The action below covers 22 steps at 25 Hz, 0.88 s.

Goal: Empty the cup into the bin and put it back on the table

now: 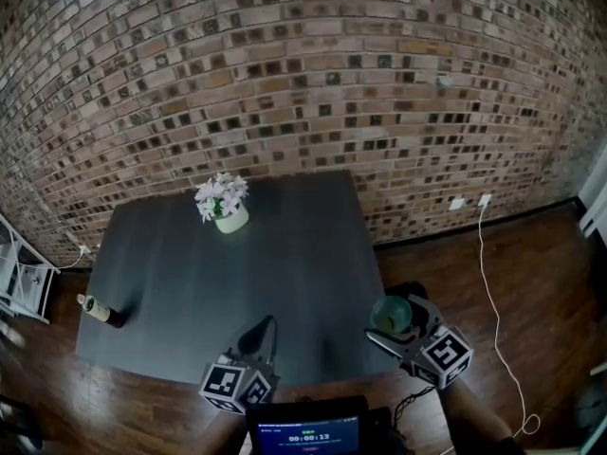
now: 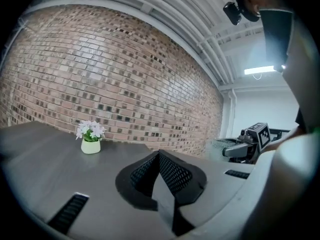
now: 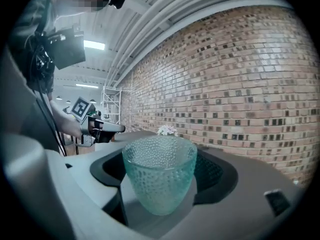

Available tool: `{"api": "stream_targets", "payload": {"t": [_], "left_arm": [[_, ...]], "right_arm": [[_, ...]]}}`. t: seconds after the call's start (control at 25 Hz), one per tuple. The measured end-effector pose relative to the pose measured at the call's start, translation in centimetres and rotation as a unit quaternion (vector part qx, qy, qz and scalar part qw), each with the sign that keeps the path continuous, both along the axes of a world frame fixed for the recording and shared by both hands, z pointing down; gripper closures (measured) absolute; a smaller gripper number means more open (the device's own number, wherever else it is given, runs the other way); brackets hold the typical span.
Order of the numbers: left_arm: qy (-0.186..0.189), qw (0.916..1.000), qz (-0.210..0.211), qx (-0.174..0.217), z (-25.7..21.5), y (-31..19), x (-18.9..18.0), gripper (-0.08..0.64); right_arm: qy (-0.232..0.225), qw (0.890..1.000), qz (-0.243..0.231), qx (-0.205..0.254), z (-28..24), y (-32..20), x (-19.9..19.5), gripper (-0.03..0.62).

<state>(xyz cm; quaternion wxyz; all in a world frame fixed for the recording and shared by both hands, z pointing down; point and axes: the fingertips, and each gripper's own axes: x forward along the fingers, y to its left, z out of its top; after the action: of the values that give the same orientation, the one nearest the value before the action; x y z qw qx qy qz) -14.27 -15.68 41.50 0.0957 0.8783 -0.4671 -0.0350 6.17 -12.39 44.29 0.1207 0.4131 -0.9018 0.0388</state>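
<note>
Hand-held gripper R point(image 3: 163, 168) on 1 cup point(image 3: 159, 181); hand-held gripper L point(image 2: 159, 158) closed.

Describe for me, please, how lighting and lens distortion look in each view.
Head view: dim overall, the table nearly black, the brick wall bowed by the wide lens. Left gripper view: a ceiling lamp glares at the right, corners black. Right gripper view: the cup is sharp and evenly lit, the wall behind it curved.
</note>
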Motion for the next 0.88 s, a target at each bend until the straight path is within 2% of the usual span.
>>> {"api": "stream_targets", "payload": {"t": [0.24,0.4,0.52,0.72,0.88], "left_arm": [[0.001,0.9993,0.031,0.019,-1.4,-1.2,2.4,0.560],[0.007,0.9981,0.058,0.017,-1.6,-2.1,4.1,0.560],[-0.002,0.9972,0.074,0.015,-1.3,-2.9,5.3,0.560],[-0.007,0.9960,0.087,-0.016,-0.7,-3.4,7.3,0.560],[-0.020,0.9974,0.067,-0.017,-0.8,-4.5,9.5,0.560]], "right_arm": [[0.016,0.999,0.041,-0.006,-1.0,-0.6,2.6,0.198],[0.028,0.997,0.071,-0.010,-1.2,-1.1,4.6,0.198],[0.024,0.995,0.095,-0.009,-1.5,-2.1,6.5,0.198],[0.028,0.994,0.104,-0.017,-1.3,-3.2,10.0,0.198],[0.028,0.994,0.107,-0.020,-1.7,-4.7,14.0,0.198]]}}
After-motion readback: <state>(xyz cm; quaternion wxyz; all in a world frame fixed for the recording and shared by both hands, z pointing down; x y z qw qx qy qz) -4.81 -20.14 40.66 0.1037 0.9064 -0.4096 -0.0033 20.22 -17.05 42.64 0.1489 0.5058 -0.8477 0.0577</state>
